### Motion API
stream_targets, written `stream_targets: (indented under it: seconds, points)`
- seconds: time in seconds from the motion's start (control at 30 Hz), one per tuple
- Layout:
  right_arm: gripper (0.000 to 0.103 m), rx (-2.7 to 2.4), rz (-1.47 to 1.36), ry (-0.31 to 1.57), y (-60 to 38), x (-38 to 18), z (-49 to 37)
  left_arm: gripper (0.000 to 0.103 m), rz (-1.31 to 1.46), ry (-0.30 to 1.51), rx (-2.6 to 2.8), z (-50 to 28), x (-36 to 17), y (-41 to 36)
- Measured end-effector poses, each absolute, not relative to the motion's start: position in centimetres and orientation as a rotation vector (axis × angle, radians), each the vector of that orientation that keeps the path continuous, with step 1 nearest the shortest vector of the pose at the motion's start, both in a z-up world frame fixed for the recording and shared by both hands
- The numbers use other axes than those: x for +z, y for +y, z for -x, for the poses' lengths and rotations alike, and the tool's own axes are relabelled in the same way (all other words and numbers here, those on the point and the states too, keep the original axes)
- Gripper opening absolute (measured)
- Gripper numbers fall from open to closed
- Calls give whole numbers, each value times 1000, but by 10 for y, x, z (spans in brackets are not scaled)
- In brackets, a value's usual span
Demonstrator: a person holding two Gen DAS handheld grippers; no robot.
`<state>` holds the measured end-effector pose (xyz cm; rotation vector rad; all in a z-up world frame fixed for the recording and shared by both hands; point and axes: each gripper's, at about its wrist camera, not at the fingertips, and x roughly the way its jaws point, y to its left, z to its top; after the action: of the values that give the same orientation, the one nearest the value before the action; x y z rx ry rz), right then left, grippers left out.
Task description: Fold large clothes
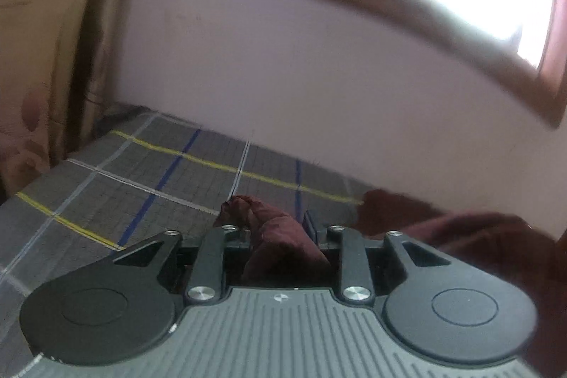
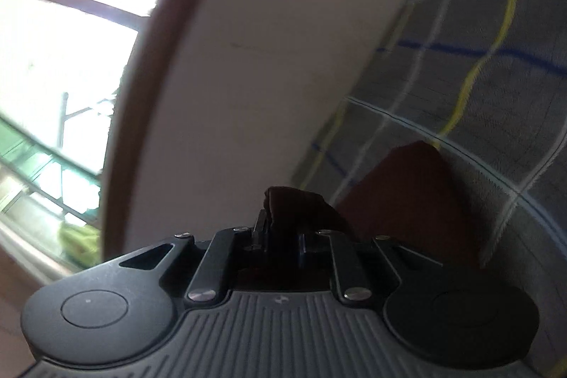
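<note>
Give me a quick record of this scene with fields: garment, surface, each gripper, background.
garment: maroon cloth, bunched, held at two spots
surface: grey checked bedsheet with yellow, blue and white lines
left gripper: a fold of cloth between its jaws
right gripper: closed on a fold of cloth
background: pale wall, wood-framed window, patterned curtain
picture quality: both views blurred

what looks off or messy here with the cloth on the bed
Nothing damaged or spilled. The maroon garment is bunched, not flat: a wad sits between the left tool fingers, another in the right tool, the rest heaped on the plaid bedcover.
</note>
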<state>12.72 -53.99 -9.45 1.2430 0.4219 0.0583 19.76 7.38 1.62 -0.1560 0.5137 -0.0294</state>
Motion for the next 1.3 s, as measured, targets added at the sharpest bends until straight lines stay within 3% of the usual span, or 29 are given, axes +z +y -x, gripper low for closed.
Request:
stream_targets:
  seconds: [0.13,0.2,0.27,0.3,0.33,0.4,0.53,0.57,0.6,0.63,0.67,0.73,0.83,1.0,1.13,1.3]
  points:
    - [17,22,-1269,455,-535,-132,-146,37,172,537,-42,-218,-5,78]
    - [17,24,-1273,448,-533,-141,-152,44,203,543,-57,-221,-8,84]
    - [23,34,-1299,443,-534,-140,-151,75,244,523,-86,-216,-6,90]
    - [35,51,-1339,424,-536,-140,-146,85,254,503,-93,-210,-1,90]
    - [56,69,-1365,396,-538,-138,-141,103,246,456,-77,-200,4,90]
    - [84,59,-1332,340,-540,-122,-127,103,183,340,-37,-180,16,84]
    - [83,83,-1002,251,-520,-63,-102,103,64,312,-119,-156,31,64]
    - [82,96,-873,250,-505,-46,-97,99,46,310,-145,-149,33,58]
    - [70,117,-753,263,-489,-31,-95,94,19,311,-178,-143,35,49]
    - [52,143,-621,292,-468,-19,-96,77,-25,310,-211,-138,35,37]
    - [46,163,-505,329,-447,-12,-99,54,-79,311,-226,-134,34,24]
    - [28,205,-312,393,-405,-5,-114,30,-172,347,-269,-137,29,-5]
    - [20,251,-82,440,-358,-7,-140,23,-240,420,-358,-158,17,-37]
    - [16,329,121,496,-316,-28,-184,23,-383,411,-373,-213,-11,-62]
    - [16,335,143,566,-316,-59,-216,17,-361,514,-281,-274,-39,-45]
    - [15,337,60,584,-317,-87,-235,17,-215,594,-247,-307,-61,-16]
